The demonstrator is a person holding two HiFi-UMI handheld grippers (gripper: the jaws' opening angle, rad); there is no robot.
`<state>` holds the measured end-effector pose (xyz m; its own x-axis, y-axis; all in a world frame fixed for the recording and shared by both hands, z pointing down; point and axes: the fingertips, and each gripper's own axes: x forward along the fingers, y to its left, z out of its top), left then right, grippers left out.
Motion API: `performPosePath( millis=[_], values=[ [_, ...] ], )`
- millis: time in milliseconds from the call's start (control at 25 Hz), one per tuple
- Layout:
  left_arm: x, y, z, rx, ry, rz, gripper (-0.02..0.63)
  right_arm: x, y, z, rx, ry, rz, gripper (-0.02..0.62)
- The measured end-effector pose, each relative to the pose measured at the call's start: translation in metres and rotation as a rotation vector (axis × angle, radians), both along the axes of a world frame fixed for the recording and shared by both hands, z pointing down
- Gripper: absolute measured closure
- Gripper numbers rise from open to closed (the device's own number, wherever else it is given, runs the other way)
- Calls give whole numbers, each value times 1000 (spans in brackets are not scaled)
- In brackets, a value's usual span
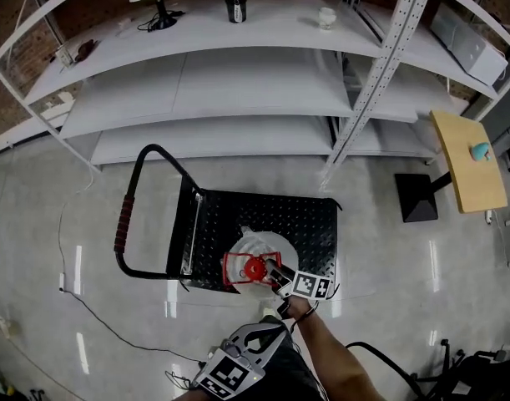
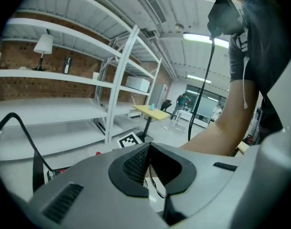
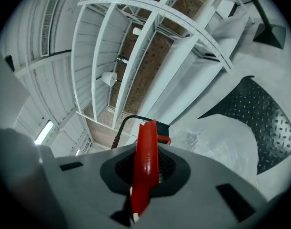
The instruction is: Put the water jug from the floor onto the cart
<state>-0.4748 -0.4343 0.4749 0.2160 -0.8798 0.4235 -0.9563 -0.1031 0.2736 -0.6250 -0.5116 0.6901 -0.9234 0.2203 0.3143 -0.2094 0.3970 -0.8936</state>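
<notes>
Standing upright on the black deck of the cart (image 1: 309, 220), near the edge closest to the person, is the water jug (image 1: 256, 249), pale and translucent; right gripper (image 1: 275, 276) clamped on the jug's red handle (image 1: 242, 267), the red strip pinched between its pads in the right gripper view; left gripper (image 1: 259, 338) held low by the person's body, off the cart, jaws pressed together with nothing between them; push bar (image 1: 125, 220) at the cart's left end; white shelving (image 1: 238, 82) beyond.
</notes>
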Motion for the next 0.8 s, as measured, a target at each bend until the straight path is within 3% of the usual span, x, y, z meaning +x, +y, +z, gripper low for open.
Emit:
performPosePath(
  millis=[200,440,600,800],
  values=[
    [-48,-40,27,-61,12,-69,604,-66,-18,50,-49,28,-87,574],
    [-81,-71,59,-102,46,-123,604,-130,-40,58,-109,-56,-165,575],
    [-93,-80,61,-118,58,-135,604,-138,-53,52,-173,-120,-175,577],
    [-95,-94,67,-120,71,-114,604,-115,-103,74,-129,-84,-133,578]
  ],
)
